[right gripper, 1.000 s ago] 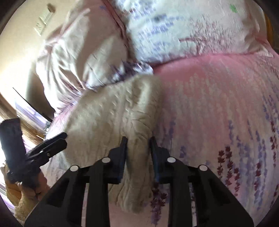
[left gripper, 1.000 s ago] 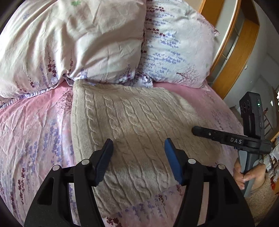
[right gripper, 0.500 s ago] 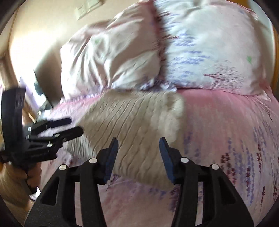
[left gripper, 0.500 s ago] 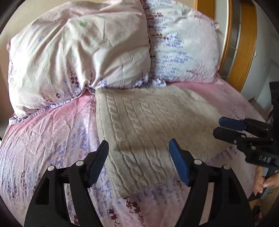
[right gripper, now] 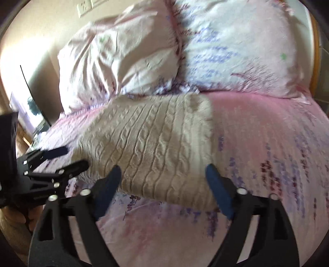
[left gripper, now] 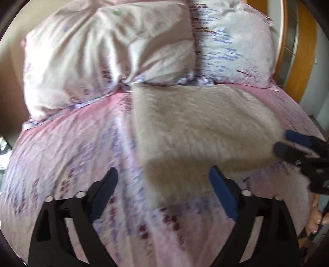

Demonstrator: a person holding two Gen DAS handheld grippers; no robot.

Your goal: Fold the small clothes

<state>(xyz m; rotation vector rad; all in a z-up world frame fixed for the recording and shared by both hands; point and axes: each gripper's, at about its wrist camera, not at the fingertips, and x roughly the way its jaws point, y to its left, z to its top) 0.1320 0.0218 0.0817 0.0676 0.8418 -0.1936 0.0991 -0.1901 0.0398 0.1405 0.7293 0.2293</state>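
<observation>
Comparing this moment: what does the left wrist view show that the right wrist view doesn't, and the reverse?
Only the left wrist view: an orange wooden frame at the right edge, and the right gripper seen from the side.

Only the right wrist view: a wall switch plate at top left, and the left gripper from the side.

Both: the folded cable-knit sweater lying on the pink bedspread below two pillows; both grippers' jaws have just opened wide, holding nothing.

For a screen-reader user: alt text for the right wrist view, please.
A folded cream knit sweater lies on a pink flowered bed below two pillows. The right gripper is open above it, holding nothing; the left gripper is open too.
</observation>
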